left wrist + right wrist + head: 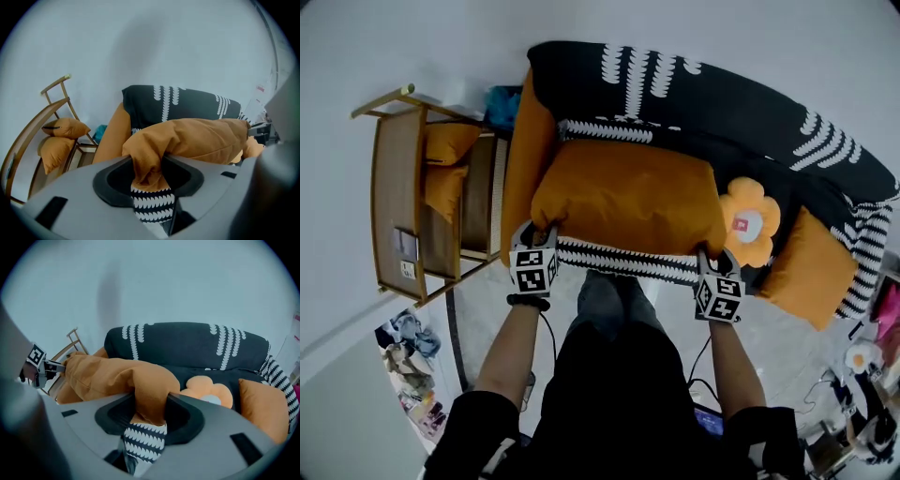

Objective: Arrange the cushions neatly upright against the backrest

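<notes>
A big orange cushion (623,195) hangs lifted over the seat of the black sofa (731,108). My left gripper (534,246) is shut on its near left corner (149,166), and my right gripper (715,267) is shut on its near right corner (145,401). Orange fabric is bunched between both pairs of jaws. A flower-shaped cushion (750,221) lies on the seat to the right, with a smaller orange cushion (811,269) leaning at the right armrest. Another orange cushion (528,155) stands against the left armrest.
A wooden chair (403,202) with two orange cushions (445,164) stands left of the sofa. The sofa's black-and-white patterned trim (628,262) runs along the seat front. Clutter lies on the floor at lower left (408,352) and lower right (862,394).
</notes>
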`<state>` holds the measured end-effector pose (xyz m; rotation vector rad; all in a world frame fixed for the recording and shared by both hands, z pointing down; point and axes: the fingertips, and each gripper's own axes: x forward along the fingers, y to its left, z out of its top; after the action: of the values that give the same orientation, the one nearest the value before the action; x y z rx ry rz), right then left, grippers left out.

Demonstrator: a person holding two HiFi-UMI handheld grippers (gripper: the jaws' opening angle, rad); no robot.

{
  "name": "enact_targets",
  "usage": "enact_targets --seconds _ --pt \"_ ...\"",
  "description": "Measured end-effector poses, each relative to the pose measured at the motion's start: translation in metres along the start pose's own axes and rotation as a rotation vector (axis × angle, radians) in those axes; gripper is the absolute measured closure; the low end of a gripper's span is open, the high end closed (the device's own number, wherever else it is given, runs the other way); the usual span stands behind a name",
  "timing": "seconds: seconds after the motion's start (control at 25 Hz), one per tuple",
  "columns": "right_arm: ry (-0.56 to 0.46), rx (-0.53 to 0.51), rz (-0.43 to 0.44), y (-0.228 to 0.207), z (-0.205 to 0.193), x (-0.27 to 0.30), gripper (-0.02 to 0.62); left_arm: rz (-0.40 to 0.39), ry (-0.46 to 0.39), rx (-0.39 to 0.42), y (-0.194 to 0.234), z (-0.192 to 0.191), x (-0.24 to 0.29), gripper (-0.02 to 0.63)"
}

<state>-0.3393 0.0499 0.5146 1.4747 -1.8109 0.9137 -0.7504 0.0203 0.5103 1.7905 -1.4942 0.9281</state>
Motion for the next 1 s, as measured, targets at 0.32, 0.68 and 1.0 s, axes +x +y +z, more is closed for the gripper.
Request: enact_targets --seconds 0.32,0.68,1.0 --pt "-0.133 0.064 -0.053 -0.007 0.078 0.018 0.400 -0.052 -0.112 0.030 0.017 0.084 0.019 0.385" --pt "-0.248 0.093 -0.124 -0.022 0.147 0.047 0.394 -0.117 -0.203 0.016 0.025 0.164 0.054 0.362" --pt "-0.292 0.091 -0.190 -0.038 0.203 0.063 0.377 -0.155 -0.239 -0.015 0.030 0.221 0.077 0.351"
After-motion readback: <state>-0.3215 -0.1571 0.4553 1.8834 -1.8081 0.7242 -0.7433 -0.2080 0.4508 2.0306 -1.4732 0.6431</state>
